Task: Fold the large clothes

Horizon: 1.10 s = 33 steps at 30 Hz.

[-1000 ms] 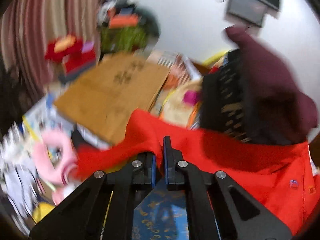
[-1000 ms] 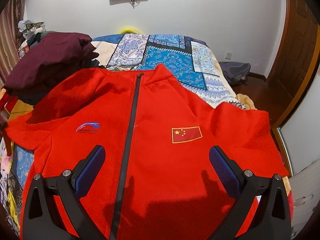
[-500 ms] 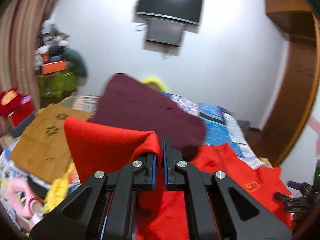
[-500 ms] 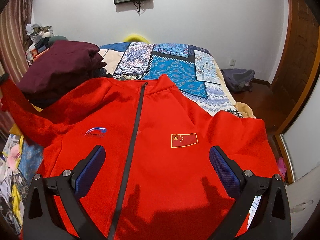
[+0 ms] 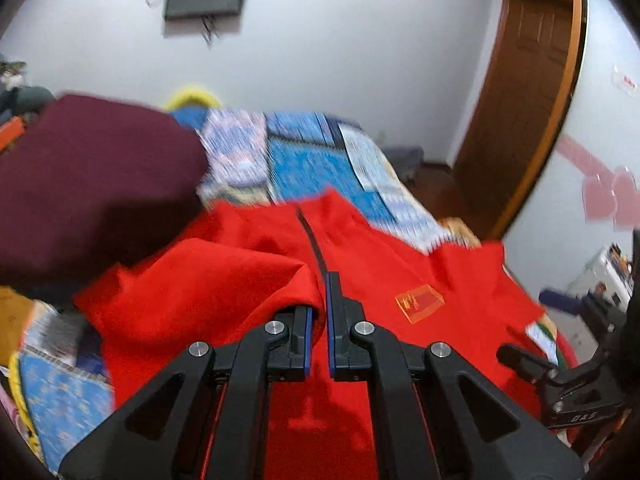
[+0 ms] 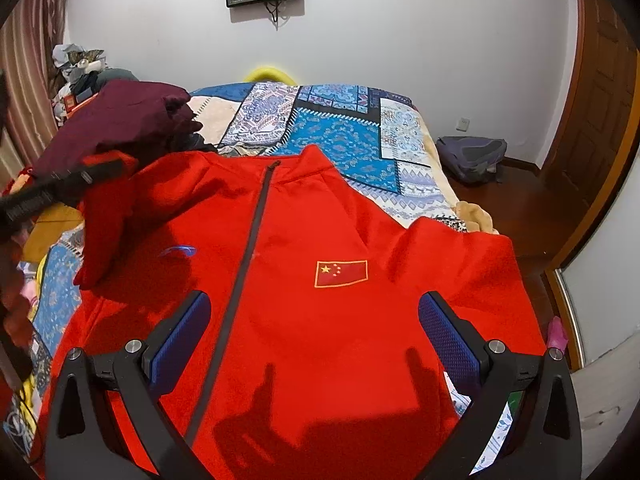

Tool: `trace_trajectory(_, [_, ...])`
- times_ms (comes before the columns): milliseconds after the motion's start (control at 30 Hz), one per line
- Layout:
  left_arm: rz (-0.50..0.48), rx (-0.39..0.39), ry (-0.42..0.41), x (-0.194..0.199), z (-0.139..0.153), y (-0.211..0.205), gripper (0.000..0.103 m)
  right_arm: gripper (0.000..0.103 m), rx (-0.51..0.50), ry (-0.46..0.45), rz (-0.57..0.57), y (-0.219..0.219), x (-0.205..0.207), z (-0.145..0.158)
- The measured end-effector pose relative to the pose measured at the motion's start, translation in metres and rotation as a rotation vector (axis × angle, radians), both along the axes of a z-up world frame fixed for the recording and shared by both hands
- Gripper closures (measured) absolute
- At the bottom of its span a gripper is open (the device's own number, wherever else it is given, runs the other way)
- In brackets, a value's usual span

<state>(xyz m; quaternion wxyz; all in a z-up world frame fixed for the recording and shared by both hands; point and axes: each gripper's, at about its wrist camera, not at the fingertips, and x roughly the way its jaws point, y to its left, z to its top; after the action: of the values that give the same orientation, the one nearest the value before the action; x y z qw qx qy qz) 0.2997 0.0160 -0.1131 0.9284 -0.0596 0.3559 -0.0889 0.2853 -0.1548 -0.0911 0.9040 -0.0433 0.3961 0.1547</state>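
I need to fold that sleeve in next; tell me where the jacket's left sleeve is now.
The sleeve is pinched in the left gripper, lifted over the jacket chest just left of the zipper, below the maroon pile.

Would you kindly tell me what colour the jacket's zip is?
Dark grey, against the red jacket; the zip shows best in the right wrist view.
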Motion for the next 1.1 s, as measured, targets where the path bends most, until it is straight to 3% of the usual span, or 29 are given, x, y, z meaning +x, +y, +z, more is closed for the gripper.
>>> trace_trajectory(167, [-0.082,0.054,0.215,0.01,-0.053,-0.033,0.099,0.0,-0.012,0.011,0.004,-0.002,-0.002,-0.006])
trace_trajectory(367, [-0.164,0.127,0.319,-0.006,-0.083,-0.045,0.096,0.0,-0.03,0.016,0.013,0.0,-0.004,-0.009])
trace_trajectory(433, [-0.162,0.146,0.321,-0.017,-0.083,-0.042,0.092,0.0,-0.041,0.012,0.017,0.002,-0.006,-0.008])
trace_trajectory(533, [-0.131,0.149,0.289,-0.031,-0.07,-0.025,0.076,0.0,-0.048,0.006,0.027,0.007,-0.008,-0.006])
trace_trajectory(600, [-0.096,0.135,0.254,-0.04,-0.059,-0.01,0.057,0.0,-0.047,0.002,0.036,0.011,-0.009,-0.004])
trace_trajectory(767, [0.027,0.15,0.173,-0.064,-0.031,0.043,0.039,0.0,-0.045,-0.007,0.09,0.033,-0.01,0.002])
trace_trajectory(967, [0.165,0.173,0.162,-0.095,-0.025,0.11,0.039,0.0,-0.029,0.035,0.212,0.083,-0.006,0.001])
trace_trajectory(1100, [0.247,0.18,0.187,-0.119,-0.037,0.148,0.039,0.0,-0.035,0.073,0.31,0.126,-0.005,-0.006])
